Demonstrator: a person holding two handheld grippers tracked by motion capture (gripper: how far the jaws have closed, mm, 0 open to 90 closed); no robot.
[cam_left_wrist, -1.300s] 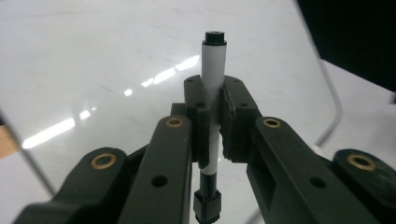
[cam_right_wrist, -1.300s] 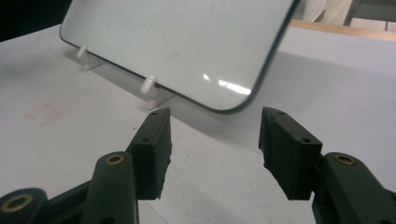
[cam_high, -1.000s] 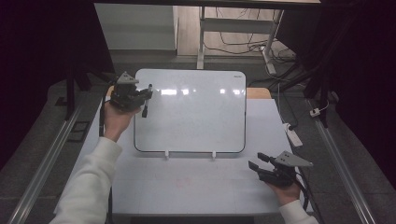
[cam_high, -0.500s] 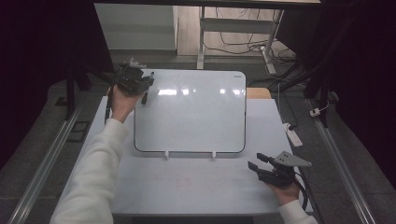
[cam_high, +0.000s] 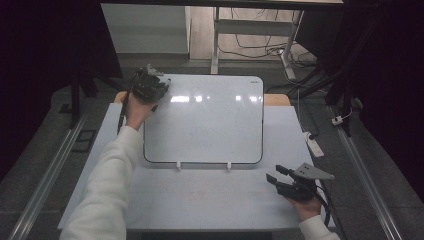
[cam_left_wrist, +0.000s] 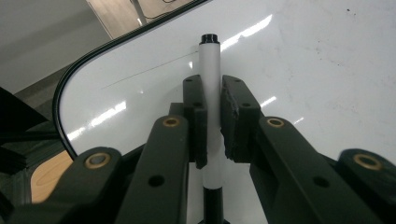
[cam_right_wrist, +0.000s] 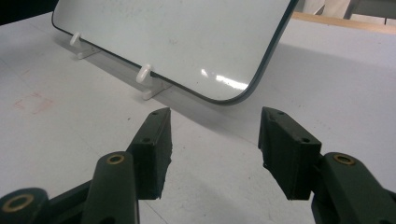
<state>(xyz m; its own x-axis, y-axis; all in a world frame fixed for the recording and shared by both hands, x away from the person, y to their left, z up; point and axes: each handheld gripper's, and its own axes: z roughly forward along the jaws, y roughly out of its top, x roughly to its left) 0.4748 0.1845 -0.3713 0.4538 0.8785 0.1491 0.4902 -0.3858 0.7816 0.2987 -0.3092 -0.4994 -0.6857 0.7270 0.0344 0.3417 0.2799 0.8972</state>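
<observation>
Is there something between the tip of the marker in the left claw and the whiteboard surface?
Nothing visible stands in the way. The left claw is shut on the white marker, whose black tip points at the upper left corner of the whiteboard. The board there is bare. Whether the tip already touches it cannot be told.

The whiteboard (cam_high: 210, 120) has a glossy, smooth white face that mirrors the ceiling lights, edged by a thin dark rim; small dark specks mark it in the left gripper view. Its 2 clips (cam_right_wrist: 145, 72) look like smooth white plastic. The marker (cam_left_wrist: 210, 84) has a matt white barrel and a black plastic tip. The left gripper (cam_left_wrist: 212, 116) is matt black plastic with brass-coloured rivets, its pads (cam_left_wrist: 233, 126) rough and chipped. The right gripper (cam_right_wrist: 215, 149) looks the same. The table (cam_high: 210, 195) is matt pale grey, faintly smudged red. The sleeve (cam_high: 107, 185) is soft white cloth.
</observation>
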